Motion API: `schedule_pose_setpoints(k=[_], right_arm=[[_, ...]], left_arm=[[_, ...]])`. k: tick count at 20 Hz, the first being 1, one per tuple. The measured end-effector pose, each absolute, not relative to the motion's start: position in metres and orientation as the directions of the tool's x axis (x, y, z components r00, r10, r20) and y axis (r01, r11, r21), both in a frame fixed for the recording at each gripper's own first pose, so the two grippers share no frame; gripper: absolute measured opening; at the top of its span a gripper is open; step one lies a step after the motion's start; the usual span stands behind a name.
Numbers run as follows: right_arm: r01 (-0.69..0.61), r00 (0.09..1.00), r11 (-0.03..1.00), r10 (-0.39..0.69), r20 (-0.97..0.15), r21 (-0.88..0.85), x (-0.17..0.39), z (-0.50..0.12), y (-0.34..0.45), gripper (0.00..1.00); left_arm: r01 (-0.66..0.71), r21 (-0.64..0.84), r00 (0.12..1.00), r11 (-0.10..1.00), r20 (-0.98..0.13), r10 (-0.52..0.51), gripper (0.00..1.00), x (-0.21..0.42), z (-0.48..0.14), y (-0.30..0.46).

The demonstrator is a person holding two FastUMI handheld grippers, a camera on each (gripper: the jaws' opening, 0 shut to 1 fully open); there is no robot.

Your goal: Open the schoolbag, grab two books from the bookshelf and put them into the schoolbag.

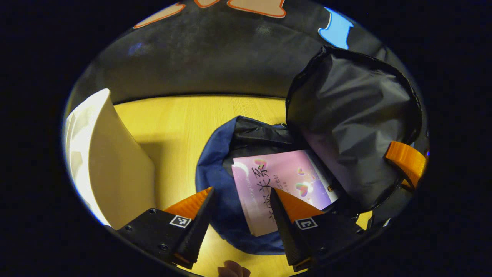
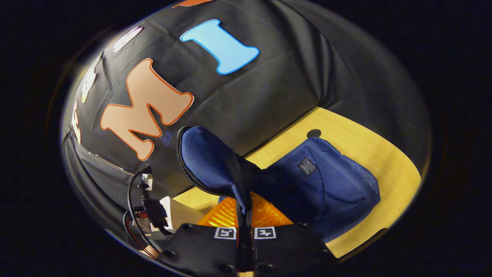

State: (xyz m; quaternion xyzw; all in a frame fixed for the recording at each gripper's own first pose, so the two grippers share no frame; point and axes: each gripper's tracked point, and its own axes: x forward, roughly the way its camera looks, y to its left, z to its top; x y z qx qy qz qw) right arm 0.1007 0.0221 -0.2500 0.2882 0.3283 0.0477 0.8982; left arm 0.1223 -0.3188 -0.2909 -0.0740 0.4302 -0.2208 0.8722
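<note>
I see a yellow wood-grain tabletop (image 1: 173, 115) lit warmly, brightest near its middle. Behind it hangs the booth's black cloth wall (image 1: 200, 54), creased and folded, meeting the tabletop's far edge. In the right gripper view a small dark round disc (image 2: 314, 133) sits on the tabletop near the wall.

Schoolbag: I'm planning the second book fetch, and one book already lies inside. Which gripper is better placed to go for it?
Probably left. The left gripper is open and empty above the pink book in the schoolbag. The right gripper is shut on the bag's flap, holding it open.
</note>
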Motion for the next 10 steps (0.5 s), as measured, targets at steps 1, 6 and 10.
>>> schedule_pose_setpoints(k=[1,6,10], right_arm=[[0.102,0.779,0.832,0.274,-0.564,0.545,0.099,-0.250,0.021,0.05],[0.091,0.778,0.841,0.274,-0.565,0.533,0.098,-0.249,0.023,0.05],[0.092,0.779,0.842,0.272,-0.566,0.532,0.097,-0.250,0.024,0.05]], left_arm=[[0.324,-0.313,0.530,0.893,-0.722,-0.446,0.82,0.119,-0.287,-0.314],[0.394,-0.220,0.571,0.893,-0.702,-0.425,0.82,0.112,-0.259,-0.282],[0.444,-0.144,0.635,0.884,-0.646,-0.424,0.83,0.105,-0.224,-0.250]])
